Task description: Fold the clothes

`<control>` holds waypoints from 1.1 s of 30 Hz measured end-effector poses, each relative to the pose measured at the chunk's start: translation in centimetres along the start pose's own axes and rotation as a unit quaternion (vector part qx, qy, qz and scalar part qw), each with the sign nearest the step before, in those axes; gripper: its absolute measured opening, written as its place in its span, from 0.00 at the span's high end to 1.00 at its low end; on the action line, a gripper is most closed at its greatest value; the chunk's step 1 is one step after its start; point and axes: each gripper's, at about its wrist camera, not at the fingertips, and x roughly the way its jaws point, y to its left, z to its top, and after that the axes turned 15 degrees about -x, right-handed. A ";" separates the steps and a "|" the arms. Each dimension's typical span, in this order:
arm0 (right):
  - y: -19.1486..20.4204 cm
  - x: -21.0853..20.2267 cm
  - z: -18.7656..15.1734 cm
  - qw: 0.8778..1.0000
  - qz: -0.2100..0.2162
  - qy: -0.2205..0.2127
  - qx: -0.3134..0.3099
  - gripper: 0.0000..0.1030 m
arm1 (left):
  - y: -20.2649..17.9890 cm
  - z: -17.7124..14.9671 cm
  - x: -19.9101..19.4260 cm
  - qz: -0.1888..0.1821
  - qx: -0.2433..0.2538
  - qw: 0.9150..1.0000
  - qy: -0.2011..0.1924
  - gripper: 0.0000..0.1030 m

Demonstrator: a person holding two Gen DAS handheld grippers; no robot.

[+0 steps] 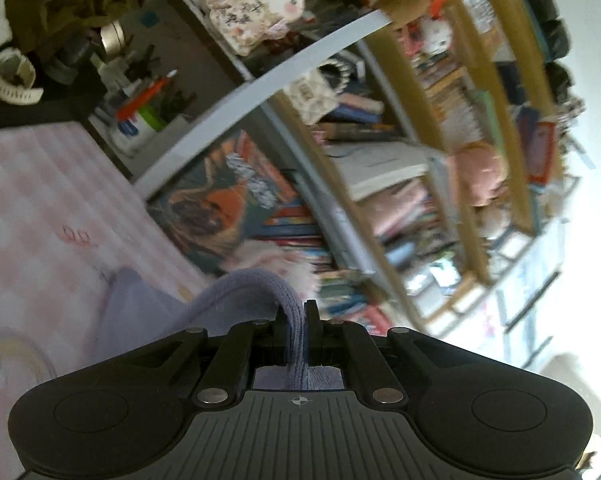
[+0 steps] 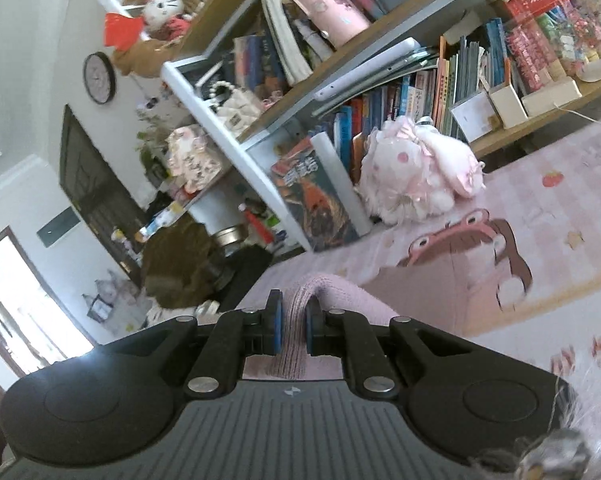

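Garment: ribbed knit, reading lavender-blue in the left wrist view and pale pink in the right; cannot tell whether this is one piece or two. Fabric is rising off the pink checked bed cover and draping back down onto it in both views.

Left tool: fingers nearly together, pinching a narrow ribbed band of the knit, which is running back between them toward the body of the tool.

Right tool: blue-padded fingers standing a little wider, clamping a bunched fold of pink ribbed knit.

Two tools, each gripping cloth.

Beyond: one fluffy pink plush is lying on the bed cover against the bookshelf; one cartoon print is showing on the cover near it. One round wall clock is hanging at far left.
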 end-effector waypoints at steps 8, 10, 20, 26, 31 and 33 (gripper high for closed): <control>-4.2 7.5 3.0 0.998 -0.042 0.035 0.006 0.90 | 2.0 2.9 7.0 0.072 0.004 0.997 0.007 0.96; -5.4 9.0 3.1 0.998 -0.049 0.046 0.012 0.90 | 2.9 3.2 8.3 0.089 0.000 0.996 0.011 0.96; -9.5 15.6 2.4 0.991 -0.091 0.102 0.007 0.90 | 6.2 3.8 13.0 0.162 -0.004 0.986 0.030 0.88; -10.6 17.3 1.5 0.985 -0.119 0.122 -0.004 0.73 | 5.3 5.8 10.9 0.155 0.035 0.987 0.006 0.42; -11.4 15.1 1.9 0.986 -0.156 0.055 -0.011 0.20 | 4.8 6.0 9.9 0.178 0.096 0.979 -0.003 0.42; -11.7 14.8 2.1 0.987 -0.154 0.053 -0.012 0.22 | 4.6 6.0 9.6 0.187 0.120 0.975 -0.006 0.43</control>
